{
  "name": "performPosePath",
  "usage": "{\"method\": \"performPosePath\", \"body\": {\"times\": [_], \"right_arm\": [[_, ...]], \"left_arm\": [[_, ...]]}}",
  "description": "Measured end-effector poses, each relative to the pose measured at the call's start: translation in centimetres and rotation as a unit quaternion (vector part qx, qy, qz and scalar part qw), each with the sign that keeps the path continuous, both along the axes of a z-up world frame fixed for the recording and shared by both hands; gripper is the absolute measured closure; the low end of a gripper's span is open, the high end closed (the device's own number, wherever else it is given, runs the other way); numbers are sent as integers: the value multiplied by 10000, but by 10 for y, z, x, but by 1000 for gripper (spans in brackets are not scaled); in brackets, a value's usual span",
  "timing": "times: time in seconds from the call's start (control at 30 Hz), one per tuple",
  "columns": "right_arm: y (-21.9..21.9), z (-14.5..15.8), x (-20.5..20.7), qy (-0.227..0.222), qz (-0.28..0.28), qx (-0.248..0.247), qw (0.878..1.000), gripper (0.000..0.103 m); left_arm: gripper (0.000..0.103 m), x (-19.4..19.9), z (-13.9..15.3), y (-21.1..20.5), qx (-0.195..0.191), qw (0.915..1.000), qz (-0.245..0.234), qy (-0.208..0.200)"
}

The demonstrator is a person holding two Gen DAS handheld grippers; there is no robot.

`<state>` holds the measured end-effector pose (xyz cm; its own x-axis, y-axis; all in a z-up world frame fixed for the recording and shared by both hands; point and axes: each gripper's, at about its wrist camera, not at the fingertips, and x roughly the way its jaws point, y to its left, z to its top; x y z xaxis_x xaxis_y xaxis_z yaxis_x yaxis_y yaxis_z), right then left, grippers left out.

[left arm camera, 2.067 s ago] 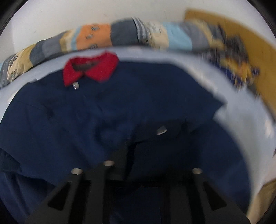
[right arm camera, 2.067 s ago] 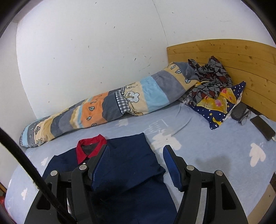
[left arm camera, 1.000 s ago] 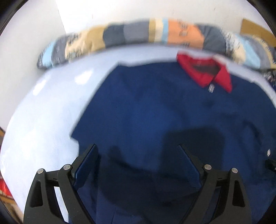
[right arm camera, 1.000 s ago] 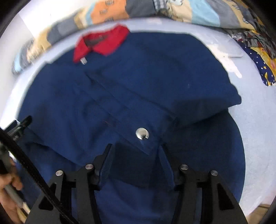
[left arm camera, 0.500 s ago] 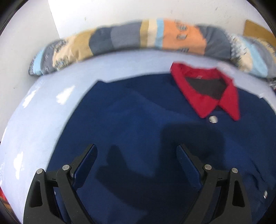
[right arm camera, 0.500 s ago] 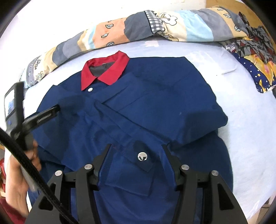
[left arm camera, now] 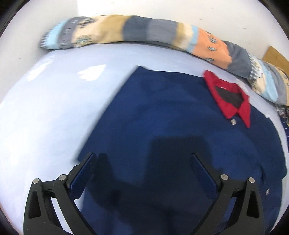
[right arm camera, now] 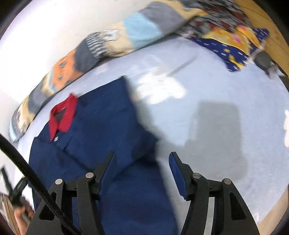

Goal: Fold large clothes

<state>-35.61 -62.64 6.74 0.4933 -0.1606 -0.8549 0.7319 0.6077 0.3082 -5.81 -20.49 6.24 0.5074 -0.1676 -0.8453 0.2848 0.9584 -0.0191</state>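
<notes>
1. On the pale blue bedsheet [left arm camera: 54,112] lies the navy shirt [left arm camera: 162,117], spread flat with its front up and its sleeves folded in over the body.
2. Its red collar [left arm camera: 233,101] points toward the wall, and a silver snap [left arm camera: 233,122] sits just below the collar opening.
3. In the right wrist view the shirt's folded sleeve panel [right arm camera: 108,133] lies as a second layer across the chest, its edge blurred by motion.
4. The left gripper [left arm camera: 142,162] hangs above the shirt's lower left part with its jaws spread wide, having just been opening; only the cloth below shows in the gap, and the pads touch nothing.
5. The right gripper [right arm camera: 141,162] hangs over the shirt's right edge, where cloth meets sheet; its jaws stand apart, having just been opening, and nothing is gripped between them.
6. A hand [right arm camera: 23,215] shows at the lower left corner of the right wrist view, beside a black cable [right arm camera: 27,168].
7. A long patchwork bolster [left arm camera: 144,30] lies along the white wall [left arm camera: 162,9] beyond the collar.
8. A heap of patterned cloth [right arm camera: 229,36] lies at the wooden headboard [right arm camera: 274,36], well apart from the shirt.
9. No container is in view.
</notes>
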Motion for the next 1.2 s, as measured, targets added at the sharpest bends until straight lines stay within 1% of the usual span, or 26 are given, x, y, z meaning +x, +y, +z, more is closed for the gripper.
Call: {"method": "performPosePath", "body": {"times": [0.07,0.1,0.13,0.17,0.2,0.23,0.27,0.3,0.33,0.4,0.43,0.53,0.57,0.63,0.7,0.73,0.77,0.83,0.9,0.97,1.03,1.13,1.2], "right_arm": [[-9,-13,-7,190,0,89,9998,37],[-12,-19,-7,303,56,161,9994,37],[-13,-32,-6,463,240,385,9979,37],[-14,-43,-5,555,369,640,9957,37],[-15,-52,-7,595,402,860,9937,37],[-17,-57,-9,591,402,1000,9924,37],[-19,-52,-13,496,364,1032,9928,37],[-20,-47,-17,426,323,1031,9932,37],[-21,-39,-22,276,285,1018,9940,36],[-21,-23,-30,-47,289,965,9949,35],[-23,-15,-35,-253,289,918,9950,35],[-29,-7,-39,-600,294,920,9935,29],[-32,-8,-37,-695,344,980,9922,28],[-39,-13,-29,-741,514,1061,9903,28],[-44,-18,-20,-699,600,1086,9898,28],[-48,-21,-12,-754,714,1220,9871,28],[-49,-26,-10,-780,795,1273,9856,28],[-53,-30,9,-840,1067,1266,9826,28],[-56,-38,29,-766,1310,1251,9805,28],[-65,-48,50,-678,1464,1211,9794,28],[-75,-55,67,-706,1584,1268,9767,28],[-94,-62,95,-865,1777,1502,9687,28],[-104,-65,112,-964,1875,1648,9635,24]], "left_arm": [[1,-5,-10,15,201,9996,-10,187],[1,-8,-17,20,379,9990,14,240],[1,-12,-31,25,740,9965,30,376],[1,-12,-37,29,843,9952,-34,497],[1,-15,-40,33,799,9952,-103,557],[1,-19,-36,39,757,9956,-119,536],[1,-23,-29,43,792,9955,-117,502],[1,-27,-21,47,859,9954,-102,399],[1,-34,-7,53,894,9958,-119,171],[1,-43,9,67,736,9971,-184,-74],[1,-47,15,77,512,9985,-200,-84],[1,-40,20,102,-64,9999,-94,127],[1,-38,21,106,-138,9997,-41,181],[1,-26,21,116,-322,9990,58,312],[1,-8,25,115,-654,9968,-18,456],[1,-8,19,109,-784,9955,-52,527],[1,0,18,108,-903,9940,-58,610],[1,20,11,100,-1125,9907,-87,762],[1,38,2,93,-1168,9894,-101,862],[7,61,-6,83,-1266,9869,-211,977],[18,86,-14,73,-1243,9859,-322,1069],[20,119,-28,57,-1384,9798,-503,1354],[20,135,-29,46,-1503,9771,-607,1380]]}}
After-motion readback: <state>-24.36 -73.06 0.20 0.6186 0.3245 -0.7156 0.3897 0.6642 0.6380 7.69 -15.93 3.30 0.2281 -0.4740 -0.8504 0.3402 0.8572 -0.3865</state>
